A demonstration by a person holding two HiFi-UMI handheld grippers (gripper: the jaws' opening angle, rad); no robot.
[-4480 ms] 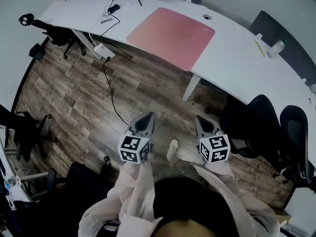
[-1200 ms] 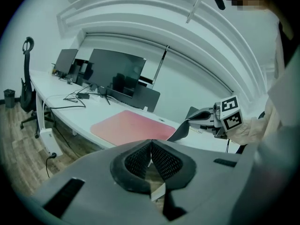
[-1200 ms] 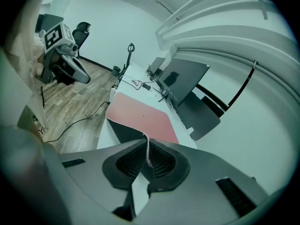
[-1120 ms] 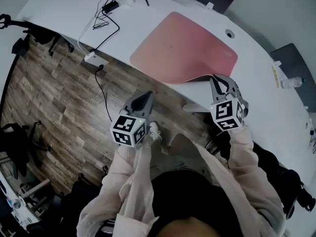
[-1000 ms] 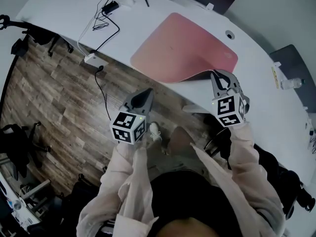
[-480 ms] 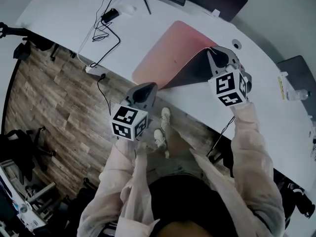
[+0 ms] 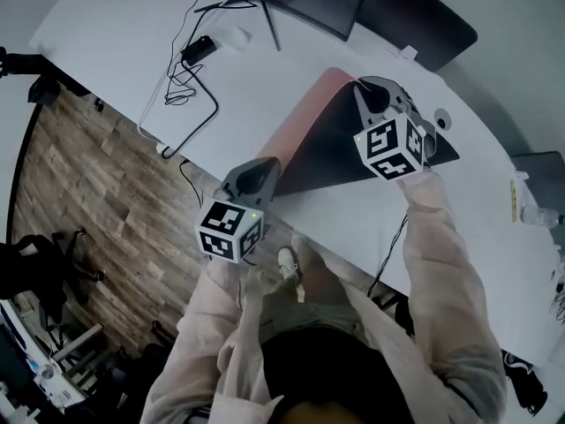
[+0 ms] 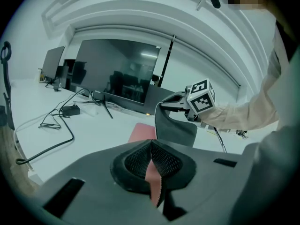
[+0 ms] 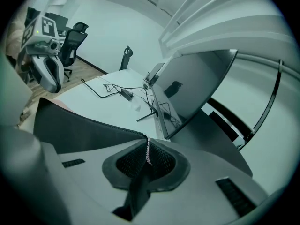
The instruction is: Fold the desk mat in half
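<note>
Over the white desk (image 7: 106, 42), left tongs (image 7: 264, 170) and right tongs (image 7: 368, 93) pinch the limp pink, dark-backed mat (image 7: 328, 148)

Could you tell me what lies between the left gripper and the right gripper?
The desk mat: its lifted dark underside spans from the left gripper to the right gripper, each shut on its edge, as the head view shows.
</note>
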